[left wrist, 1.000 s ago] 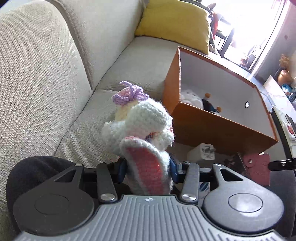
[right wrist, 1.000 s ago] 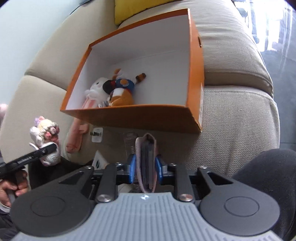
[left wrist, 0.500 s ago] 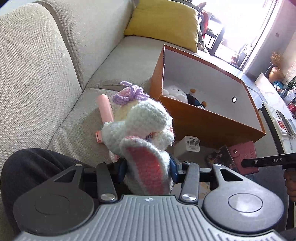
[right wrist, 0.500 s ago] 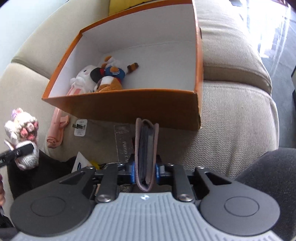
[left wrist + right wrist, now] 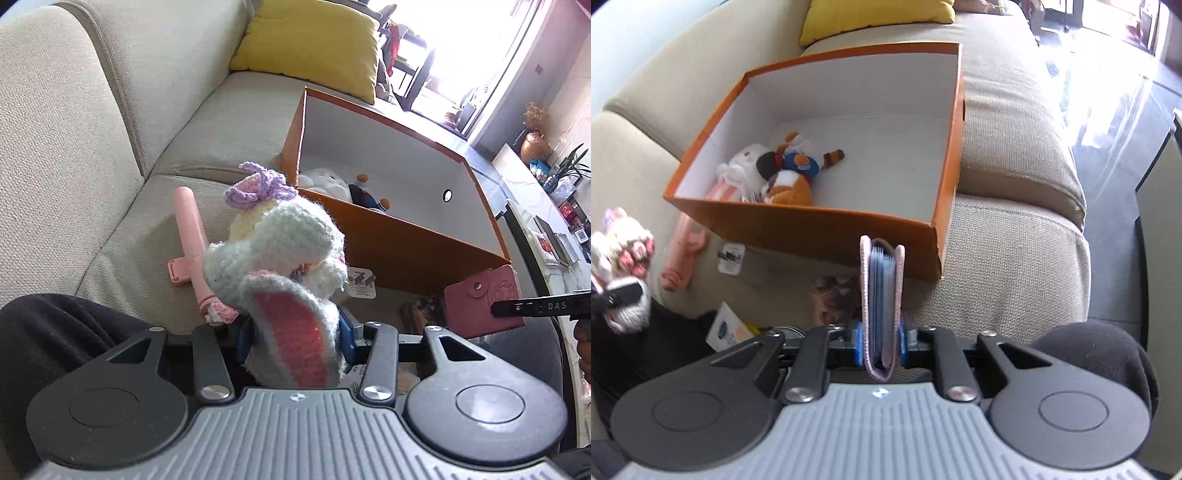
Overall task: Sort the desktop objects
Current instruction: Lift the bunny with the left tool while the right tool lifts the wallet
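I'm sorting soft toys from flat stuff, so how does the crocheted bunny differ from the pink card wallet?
The crocheted bunny is fuzzy, rounded, white yarn; the pink card wallet is flat, smooth and stuffed with cards. The bunny is in the left gripper, the wallet edge-up in the right gripper. Both are held outside the orange box.

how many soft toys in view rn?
3. White plush and brown plush in blue lie together in the orange box, near its left corner. Crochet bunny is held in the left claw. More could hide behind the box's near wall.
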`<action>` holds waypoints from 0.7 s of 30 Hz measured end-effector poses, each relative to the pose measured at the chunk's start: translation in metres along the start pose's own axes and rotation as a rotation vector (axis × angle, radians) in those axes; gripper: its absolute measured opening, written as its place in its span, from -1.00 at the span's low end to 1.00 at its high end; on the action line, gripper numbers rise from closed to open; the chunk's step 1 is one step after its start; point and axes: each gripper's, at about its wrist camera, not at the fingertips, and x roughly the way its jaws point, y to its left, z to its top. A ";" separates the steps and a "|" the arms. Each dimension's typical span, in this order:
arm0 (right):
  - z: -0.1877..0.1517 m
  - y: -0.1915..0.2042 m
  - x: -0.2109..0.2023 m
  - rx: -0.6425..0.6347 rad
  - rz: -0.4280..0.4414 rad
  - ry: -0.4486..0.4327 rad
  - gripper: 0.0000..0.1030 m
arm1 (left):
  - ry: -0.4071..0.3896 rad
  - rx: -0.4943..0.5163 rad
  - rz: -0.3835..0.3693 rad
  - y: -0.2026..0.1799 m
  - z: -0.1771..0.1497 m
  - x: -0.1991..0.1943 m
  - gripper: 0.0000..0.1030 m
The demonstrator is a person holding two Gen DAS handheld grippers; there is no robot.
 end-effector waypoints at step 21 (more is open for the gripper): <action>-0.001 0.016 -0.023 -0.088 -0.043 -0.009 -0.65 | -0.090 0.148 -0.109 -0.041 0.022 -0.023 0.02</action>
